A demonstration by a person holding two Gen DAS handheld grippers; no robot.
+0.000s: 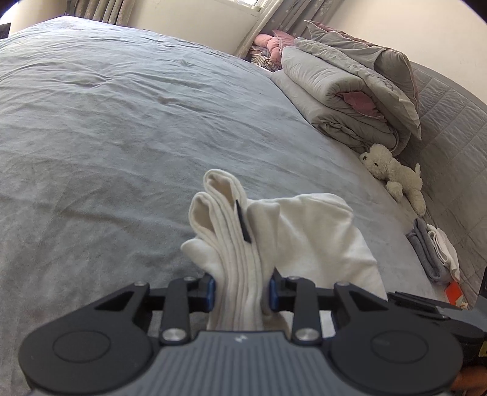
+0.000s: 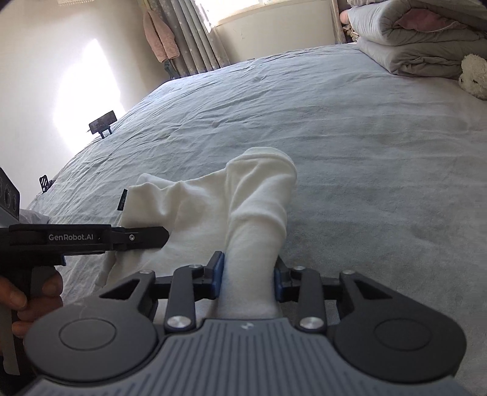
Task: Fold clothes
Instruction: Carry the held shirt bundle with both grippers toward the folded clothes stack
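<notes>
Garment: soft white knitted cloth (image 2: 194,213), bunched on the wrinkled grey bedsheet (image 1: 121,121)
Left gripper (image 1: 242,292): pinching its ribbed edge
Right gripper (image 2: 249,274): pinching another fold
Stuffed white bear (image 1: 392,173): well beyond the cloth

A wide bed (image 1: 137,121) under a creased grey sheet fills the room. Behind its far edge stand cream walls (image 2: 45,45), patterned grey curtains (image 2: 188,39) and a bright window (image 2: 268,6). Sunlight throws a glowing patch on the wall left of the bed.
</notes>
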